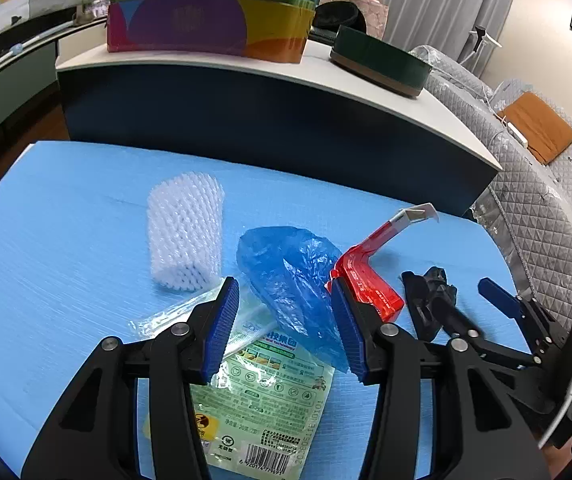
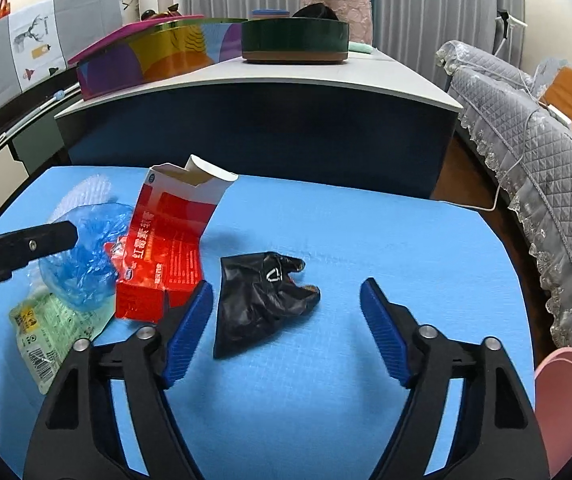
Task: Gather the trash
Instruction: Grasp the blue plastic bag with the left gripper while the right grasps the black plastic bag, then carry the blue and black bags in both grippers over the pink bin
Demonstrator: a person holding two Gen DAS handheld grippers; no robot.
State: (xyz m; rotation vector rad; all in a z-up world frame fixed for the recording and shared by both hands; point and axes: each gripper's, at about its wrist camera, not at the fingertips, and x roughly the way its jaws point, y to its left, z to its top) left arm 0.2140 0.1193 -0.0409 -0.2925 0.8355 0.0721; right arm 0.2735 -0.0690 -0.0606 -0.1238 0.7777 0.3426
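Trash lies on a blue mat [image 1: 65,216]. My left gripper [image 1: 286,320] is open, its jaws either side of a crumpled blue plastic bag [image 1: 290,276], just above a green snack wrapper [image 1: 269,400]. A white foam net sleeve [image 1: 185,228] and a clear plastic strip [image 1: 173,312] lie to the left. A flattened red carton [image 1: 370,276] lies to the right. My right gripper [image 2: 286,328] is open around a crumpled black bag [image 2: 261,300] on the mat [image 2: 366,232]. The red carton [image 2: 169,248], blue bag [image 2: 85,248] and wrapper [image 2: 53,332] show at its left.
A dark counter [image 1: 269,128] stands behind the mat with a colourful box [image 1: 205,20] and a green round tin [image 1: 382,60]. A grey quilted sofa [image 2: 546,184] is at the right. A pink bin rim [image 2: 566,400] shows at the lower right.
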